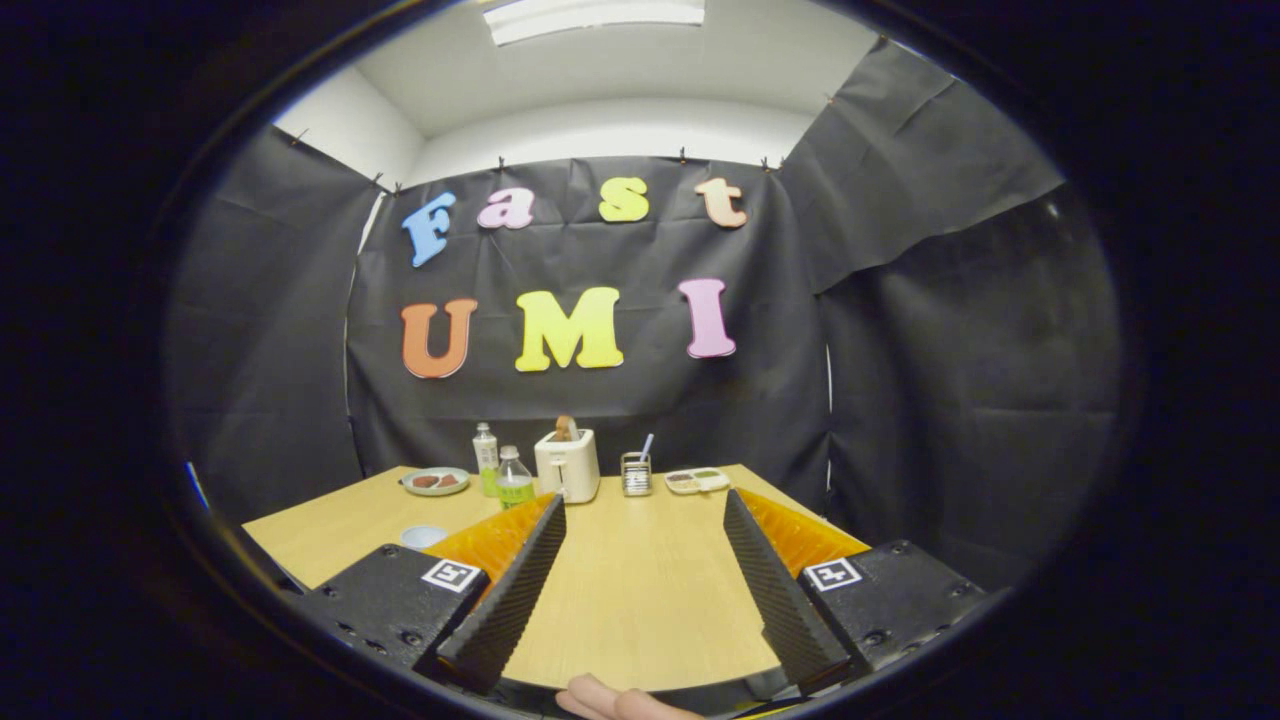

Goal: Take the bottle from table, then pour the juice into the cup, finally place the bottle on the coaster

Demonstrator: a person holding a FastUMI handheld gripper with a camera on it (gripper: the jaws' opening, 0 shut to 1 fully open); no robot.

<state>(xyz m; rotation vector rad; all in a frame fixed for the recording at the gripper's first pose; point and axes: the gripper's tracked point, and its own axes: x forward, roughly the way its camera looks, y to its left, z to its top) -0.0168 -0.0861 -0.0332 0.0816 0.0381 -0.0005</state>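
The gripper (pixel 645 500) is being held low over the wooden table (pixel 640 590), its fingers spread wide apart with nothing between them. Two bottles are standing beyond the left finger: a juice bottle (pixel 514 479) with green liquid, and a taller bottle (pixel 486 458) just behind it, partly covered. A pale disc (pixel 424 536), perhaps the coaster, is being cut off by the left finger. No cup is being made out clearly. A toaster (pixel 567 464) is standing straight ahead, probably as clutter.

Black cloth walls (pixel 300 330) enclose a wooden table (pixel 640 590); a ceiling light panel (pixel 595 15) glows above white upper walls (pixel 610 135).
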